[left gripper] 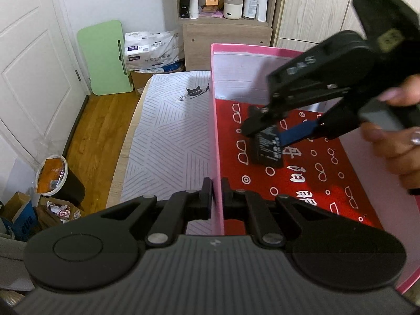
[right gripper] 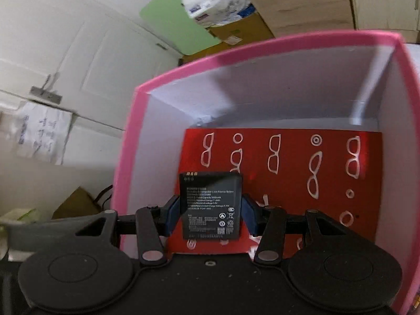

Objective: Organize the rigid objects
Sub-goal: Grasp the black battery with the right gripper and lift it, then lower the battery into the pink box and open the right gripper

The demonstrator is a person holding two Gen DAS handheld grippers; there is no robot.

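Note:
A pink box (left gripper: 215, 120) with white inner walls and a red printed floor (left gripper: 302, 178) stands on the bed. My left gripper (left gripper: 216, 197) is shut on the box's near left wall. My right gripper (left gripper: 273, 136) reaches down into the box, shut on a black phone battery (left gripper: 267, 148). In the right wrist view the battery (right gripper: 210, 204) sits upright between the blue-padded fingers (right gripper: 172, 218) of that gripper (right gripper: 210, 216), just above the red floor (right gripper: 288, 183), near the box's left wall (right gripper: 126, 170).
The bed has a striped white sheet (left gripper: 168, 136) left of the box. Beyond it are a wooden floor, a green board (left gripper: 105, 57), a paper pack (left gripper: 152, 50), a shelf unit (left gripper: 223, 13) with bottles, and a bin (left gripper: 56, 178).

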